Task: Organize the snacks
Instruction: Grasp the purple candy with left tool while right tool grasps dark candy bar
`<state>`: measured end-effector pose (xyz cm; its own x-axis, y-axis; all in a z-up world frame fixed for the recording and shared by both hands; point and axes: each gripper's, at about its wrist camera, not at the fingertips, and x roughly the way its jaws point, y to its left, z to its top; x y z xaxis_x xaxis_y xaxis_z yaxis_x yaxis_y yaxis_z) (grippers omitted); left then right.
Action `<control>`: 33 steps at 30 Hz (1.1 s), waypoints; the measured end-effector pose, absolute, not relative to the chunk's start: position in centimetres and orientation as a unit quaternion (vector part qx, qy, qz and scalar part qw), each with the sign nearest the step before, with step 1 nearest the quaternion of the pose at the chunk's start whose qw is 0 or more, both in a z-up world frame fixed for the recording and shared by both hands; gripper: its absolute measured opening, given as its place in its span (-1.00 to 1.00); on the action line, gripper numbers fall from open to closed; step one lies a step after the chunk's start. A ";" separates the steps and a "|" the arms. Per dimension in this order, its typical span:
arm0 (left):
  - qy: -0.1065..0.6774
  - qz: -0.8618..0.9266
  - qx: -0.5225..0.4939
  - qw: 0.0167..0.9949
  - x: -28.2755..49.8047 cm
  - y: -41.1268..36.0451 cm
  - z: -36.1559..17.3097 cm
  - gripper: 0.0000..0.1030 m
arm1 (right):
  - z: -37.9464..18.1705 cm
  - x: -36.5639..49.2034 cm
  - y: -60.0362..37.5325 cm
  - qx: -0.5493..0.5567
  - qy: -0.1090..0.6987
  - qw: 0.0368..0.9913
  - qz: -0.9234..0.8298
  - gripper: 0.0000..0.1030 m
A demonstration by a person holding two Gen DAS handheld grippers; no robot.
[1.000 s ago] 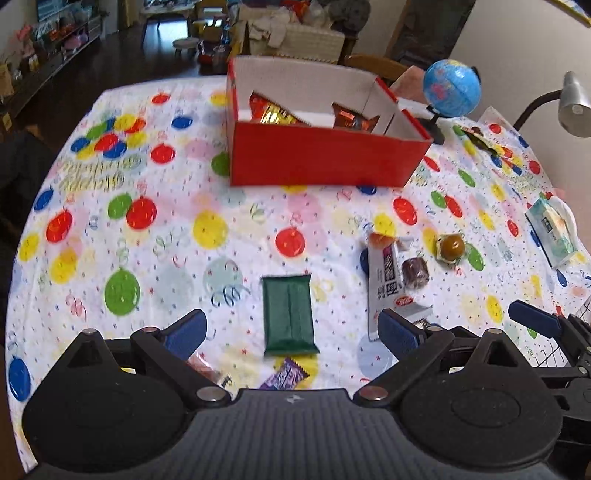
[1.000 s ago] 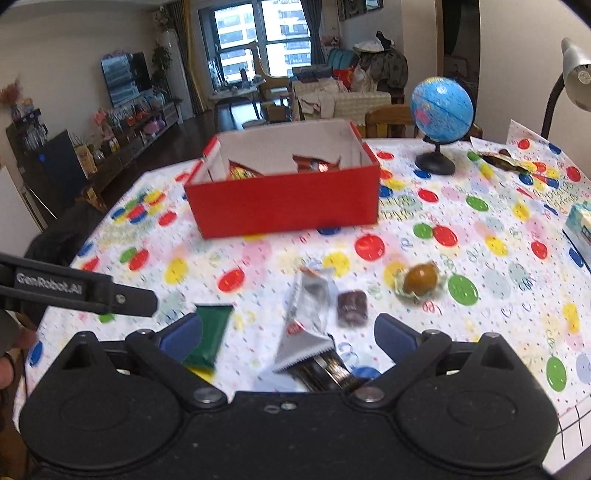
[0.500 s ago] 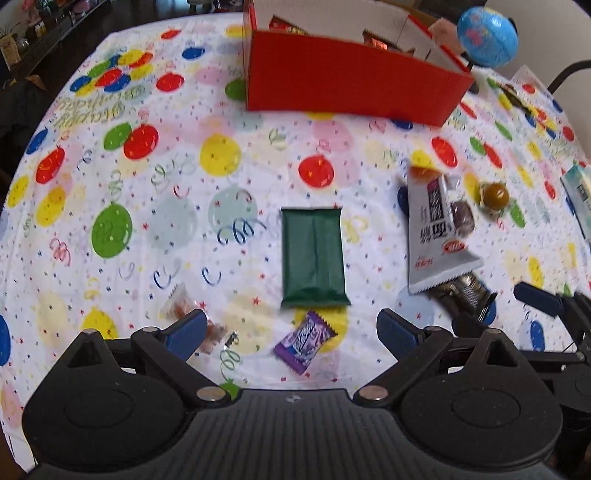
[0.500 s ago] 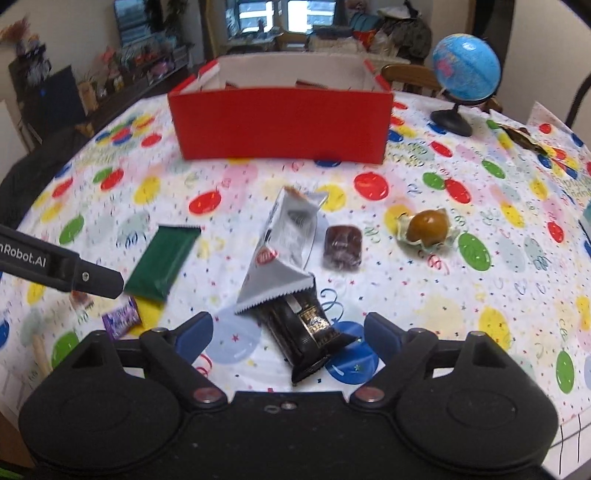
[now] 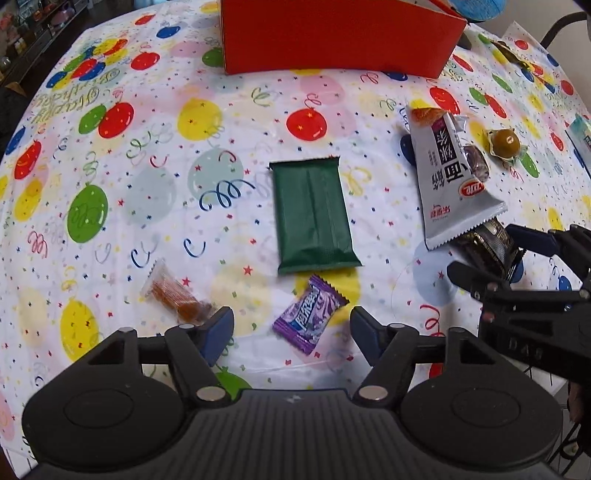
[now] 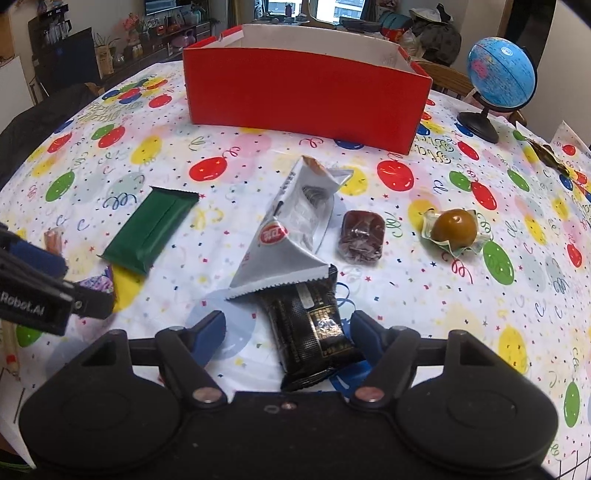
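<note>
A red box (image 5: 340,33) stands at the far side of the balloon tablecloth; it also shows in the right wrist view (image 6: 303,92). My left gripper (image 5: 291,328) is open, with a purple candy (image 5: 310,314) lying between its fingertips. A green bar (image 5: 312,216) lies just beyond, and an orange candy (image 5: 173,293) by the left finger. My right gripper (image 6: 288,332) is open around a black packet (image 6: 314,328), which lies partly under a white packet (image 6: 291,229). A dark red sweet (image 6: 362,236) and a brown ball sweet (image 6: 454,229) lie further right.
A blue globe (image 6: 500,70) on a black stand sits right of the box. A pale packet (image 5: 581,136) lies at the table's right edge. The right gripper's fingers (image 5: 532,236) show in the left wrist view. Chairs and shelves stand beyond the table.
Both grippers have moved down and forward toward the table. The purple candy now lies between the left fingertips and the black packet between the right ones. Both stay open.
</note>
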<state>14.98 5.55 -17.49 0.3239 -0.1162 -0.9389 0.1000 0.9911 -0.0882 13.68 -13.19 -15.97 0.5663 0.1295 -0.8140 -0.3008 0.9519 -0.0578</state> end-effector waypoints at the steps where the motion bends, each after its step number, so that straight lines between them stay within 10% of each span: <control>1: 0.574 -0.069 -0.009 0.816 14.9 5.6 -17.4 0.32 | -16.1 13.8 -13.3 -0.098 0.449 0.880 0.119 0.40; 20: 0.569 -0.092 -0.002 0.817 13.9 5.0 -17.0 -0.77 | -16.2 13.8 -14.0 -0.082 0.447 0.885 0.099 -0.33; 33: 0.569 -0.097 -0.026 0.816 13.9 5.3 -16.5 -0.76 | -15.8 12.2 -15.0 -0.036 0.453 0.887 0.089 -0.38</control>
<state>13.89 5.28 -16.55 0.3341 -0.1875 -0.9237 0.1281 0.9800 -0.1525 12.25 -15.00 -15.80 0.5746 0.1246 -0.8089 -0.1895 0.9817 0.0166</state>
